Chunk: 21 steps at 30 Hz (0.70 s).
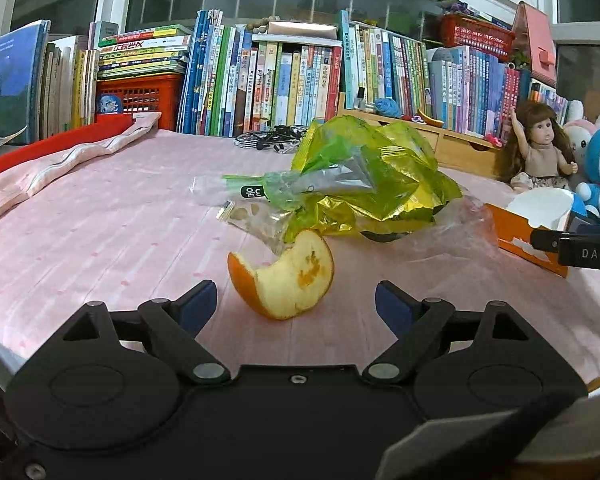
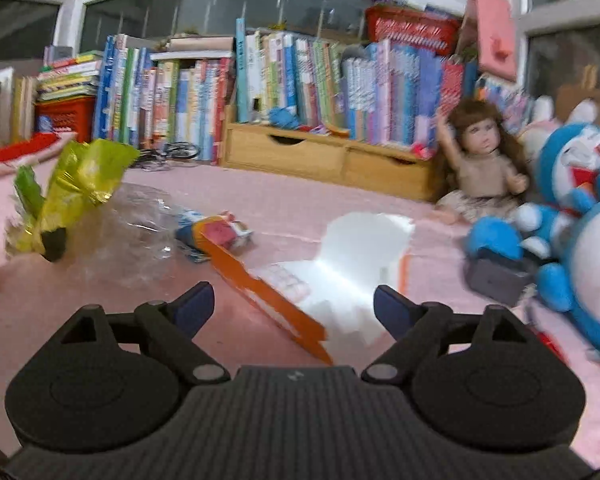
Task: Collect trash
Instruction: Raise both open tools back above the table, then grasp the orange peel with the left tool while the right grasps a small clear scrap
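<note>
An orange peel [image 1: 288, 280] lies on the pink cloth just ahead of my left gripper [image 1: 296, 306], which stands open with the peel between its fingertips, untouched. Behind the peel sit a crumpled yellow-green foil bag [image 1: 372, 176], a clear wrapper with seeds [image 1: 256, 216] and clear plastic film [image 1: 460, 228]. My right gripper [image 2: 294, 306] is open over a torn orange-and-white carton [image 2: 332, 276], whose orange flap reaches between the fingers. The foil bag [image 2: 76, 184], clear plastic [image 2: 140, 224] and a small colourful wrapper [image 2: 216, 234] lie to its left. The right gripper's side shows at the left wrist view's right edge.
Rows of books [image 1: 284, 80] and a wooden drawer unit [image 2: 324, 156] line the back. A doll [image 2: 480, 160] and blue plush toys [image 2: 572, 208] crowd the right side. A folded pink cloth on a red tray [image 1: 60, 148] sits at the left. Black glasses [image 1: 268, 138] lie near the books.
</note>
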Available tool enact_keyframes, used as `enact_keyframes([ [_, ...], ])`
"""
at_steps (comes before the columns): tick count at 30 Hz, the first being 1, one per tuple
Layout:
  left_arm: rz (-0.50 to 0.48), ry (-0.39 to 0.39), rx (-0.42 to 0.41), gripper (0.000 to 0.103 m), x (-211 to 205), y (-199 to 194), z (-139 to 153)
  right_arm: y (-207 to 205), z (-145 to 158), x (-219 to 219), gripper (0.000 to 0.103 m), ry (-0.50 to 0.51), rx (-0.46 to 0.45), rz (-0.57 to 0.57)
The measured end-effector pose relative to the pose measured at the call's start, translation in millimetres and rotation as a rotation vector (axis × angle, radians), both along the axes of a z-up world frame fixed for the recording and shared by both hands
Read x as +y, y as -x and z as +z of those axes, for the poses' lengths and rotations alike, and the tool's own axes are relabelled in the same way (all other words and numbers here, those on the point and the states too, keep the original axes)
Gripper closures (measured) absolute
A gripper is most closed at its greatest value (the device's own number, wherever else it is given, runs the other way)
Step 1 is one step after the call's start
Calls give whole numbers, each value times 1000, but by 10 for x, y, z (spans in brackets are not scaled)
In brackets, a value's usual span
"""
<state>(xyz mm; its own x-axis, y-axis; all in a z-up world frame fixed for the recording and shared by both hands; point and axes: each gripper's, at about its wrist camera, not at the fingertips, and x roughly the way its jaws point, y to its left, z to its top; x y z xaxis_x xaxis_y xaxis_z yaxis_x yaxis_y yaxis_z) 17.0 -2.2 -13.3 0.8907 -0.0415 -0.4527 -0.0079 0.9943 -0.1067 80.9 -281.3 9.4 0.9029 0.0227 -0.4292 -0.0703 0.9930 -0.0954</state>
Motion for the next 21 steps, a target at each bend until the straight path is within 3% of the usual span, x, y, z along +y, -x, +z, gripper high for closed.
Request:
enact_keyframes([
  [1, -1, -1, 6, 19, -4, -30, -10, -41, -25, 26, 27, 15, 18, 8],
  [3, -3, -2, 21, 25, -10, -89, -30, -94, -76, 90, 60, 64, 48, -5],
  [4, -4, 2, 25, 32, -4, -110, -36, -83, -88, 117, 82, 80, 47, -16],
  [5, -4, 8, 28, 36, 7, -127, -43, -48, -82, 132, 86, 77, 48, -6],
  [7, 10, 9, 23, 55, 21, -131, -44, 53, -57, 172, 90, 67, 39, 17],
  [10, 10, 6, 10, 62, 42, -129, -34, 219, 0, 247, 93, 65, 31, 69],
  [13, 5, -5, 3, 66, 39, -119, -7, 387, 55, 353, 89, 66, 39, 140],
  [14, 2, -8, 4, 66, 44, -118, -3, 439, 76, 385, 65, 65, 38, 173],
  [15, 1, -6, 5, 66, 49, -116, -1, 488, 93, 401, 57, 57, 34, 200],
  [16, 0, -3, 5, 65, 55, -115, 1, 527, 124, 405, 40, 33, 37, 244],
  [17, 0, 3, 7, 64, 64, -111, 0, 555, 162, 402, 33, 9, 30, 262],
  [21, -5, 7, 6, 60, 71, -91, -9, 594, 387, 328, 33, -74, -47, 234],
])
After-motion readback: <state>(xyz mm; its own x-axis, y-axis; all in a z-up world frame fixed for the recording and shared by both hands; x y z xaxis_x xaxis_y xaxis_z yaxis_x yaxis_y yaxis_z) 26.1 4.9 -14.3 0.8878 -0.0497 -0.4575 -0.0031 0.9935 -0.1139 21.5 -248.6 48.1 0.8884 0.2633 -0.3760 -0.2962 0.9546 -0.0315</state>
